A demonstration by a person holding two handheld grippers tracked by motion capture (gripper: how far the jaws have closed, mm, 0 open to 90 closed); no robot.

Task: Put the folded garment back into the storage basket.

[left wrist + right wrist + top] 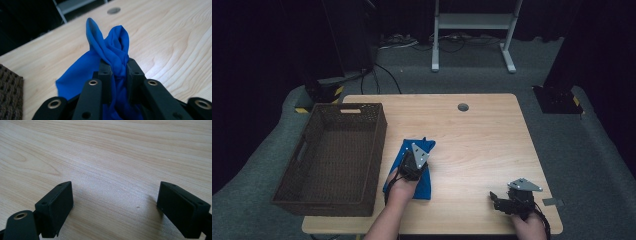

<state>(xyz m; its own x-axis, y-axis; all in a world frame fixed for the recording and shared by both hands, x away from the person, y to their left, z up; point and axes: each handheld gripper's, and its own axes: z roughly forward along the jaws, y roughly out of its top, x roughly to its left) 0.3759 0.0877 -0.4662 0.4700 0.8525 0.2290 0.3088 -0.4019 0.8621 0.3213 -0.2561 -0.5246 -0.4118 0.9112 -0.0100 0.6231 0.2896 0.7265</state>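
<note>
A blue cloth lies bunched on the wooden table, just right of the basket. My left gripper sits on top of it, held by a hand from below. In the left gripper view the jaws are shut on a pinched fold of the blue cloth, which rises in two loops beyond my left gripper. My right gripper rests near the table's front right corner. In the right gripper view my right gripper stands wide open over bare wood, nothing between its jaws.
A dark brown woven basket stands at the table's left side, its corner visible too. A round grey cable hole sits near the far edge. A white metal stand and cables lie on the floor behind.
</note>
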